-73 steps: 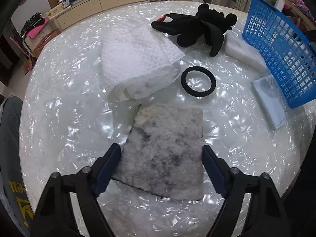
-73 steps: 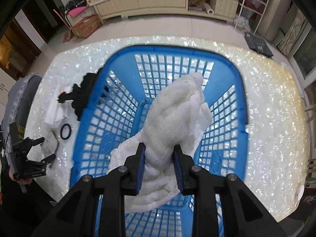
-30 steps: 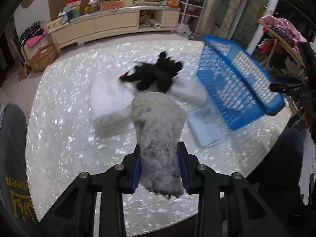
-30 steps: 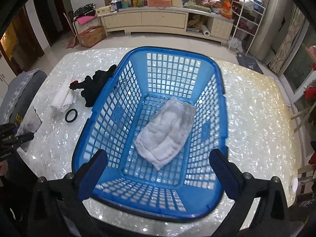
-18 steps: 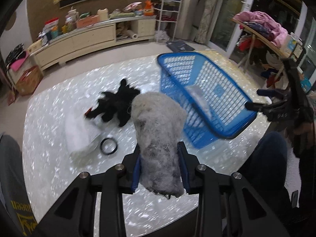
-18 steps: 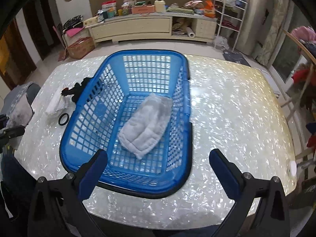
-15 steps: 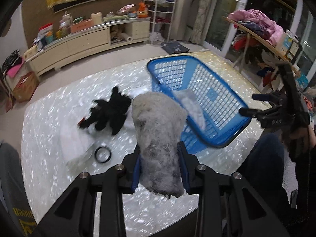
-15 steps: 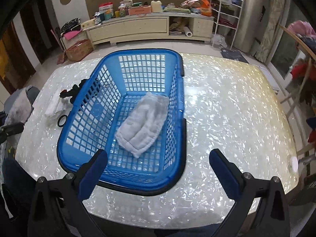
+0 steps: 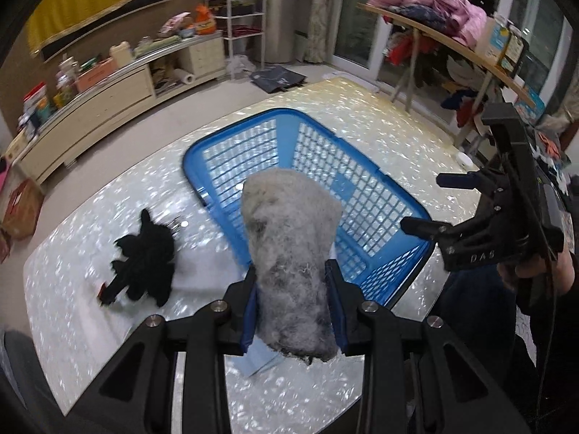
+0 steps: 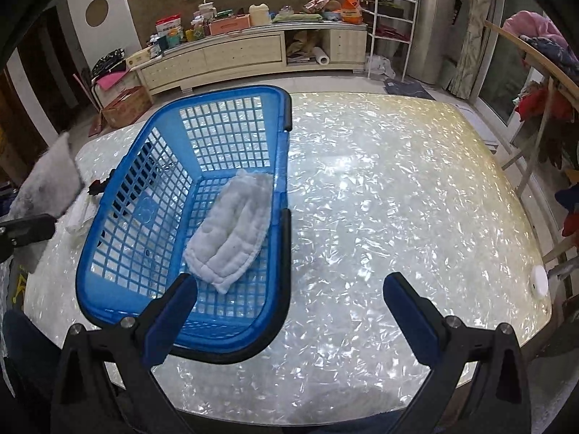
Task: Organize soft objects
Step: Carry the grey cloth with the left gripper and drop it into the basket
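The grey, fluffy felt-like fibre pad (image 9: 289,253) is up in my left gripper (image 9: 293,311), jaws pinched in on its lower end, well above the pearly white table (image 9: 90,217) and in front of the blue plastic lattice basket (image 9: 380,199). It looks feather-light, limp and loose-fibred, so I judge a firm pinch across the bulk beats an edge, which might shed. My right gripper (image 10: 289,314) hangs wide open with nothing in it over the basket's near corner. Only the right view shows the white quilted cloth (image 10: 231,231) lying in the basket; only the left shows the black plush toy (image 9: 144,264) in full and a pale blue folded cloth (image 9: 258,360) beneath my fingers.
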`<action>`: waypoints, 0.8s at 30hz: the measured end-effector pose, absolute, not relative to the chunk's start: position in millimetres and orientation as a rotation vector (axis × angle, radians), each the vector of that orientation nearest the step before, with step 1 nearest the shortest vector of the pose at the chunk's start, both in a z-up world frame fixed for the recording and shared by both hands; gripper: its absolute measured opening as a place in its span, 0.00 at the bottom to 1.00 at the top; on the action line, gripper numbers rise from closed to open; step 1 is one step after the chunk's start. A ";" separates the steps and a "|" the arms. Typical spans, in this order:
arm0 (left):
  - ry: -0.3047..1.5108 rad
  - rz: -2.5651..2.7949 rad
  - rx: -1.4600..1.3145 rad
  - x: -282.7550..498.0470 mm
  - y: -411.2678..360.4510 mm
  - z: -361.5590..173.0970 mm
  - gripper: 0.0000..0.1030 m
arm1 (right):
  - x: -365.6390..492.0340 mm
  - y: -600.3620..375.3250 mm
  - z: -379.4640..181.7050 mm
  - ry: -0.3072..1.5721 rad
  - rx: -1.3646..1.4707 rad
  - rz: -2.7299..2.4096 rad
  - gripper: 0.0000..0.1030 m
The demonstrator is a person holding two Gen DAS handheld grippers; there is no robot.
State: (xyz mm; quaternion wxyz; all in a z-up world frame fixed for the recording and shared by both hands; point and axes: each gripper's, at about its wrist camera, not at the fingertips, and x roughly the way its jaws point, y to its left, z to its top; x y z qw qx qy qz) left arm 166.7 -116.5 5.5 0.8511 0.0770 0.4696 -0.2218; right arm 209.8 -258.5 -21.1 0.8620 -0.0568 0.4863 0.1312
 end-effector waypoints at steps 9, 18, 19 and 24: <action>1.051 -0.519 0.241 205.5 -159.3 -21.9 0.30 | 214.0 -273.1 -25.4 1.002 -0.078 0.265 1.00; 1.110 -0.545 0.288 233.4 -181.6 -52.5 0.30 | 223.8 -275.5 -36.0 1.027 -0.051 0.272 1.00; 1.114 -0.545 0.296 235.8 -183.3 -54.9 0.30 | 224.6 -276.5 -37.0 1.029 -0.045 0.273 1.00; 1.148 -0.529 0.320 249.7 -189.1 -68.1 0.30 | 228.7 -278.4 -39.6 1.039 -0.020 0.278 1.00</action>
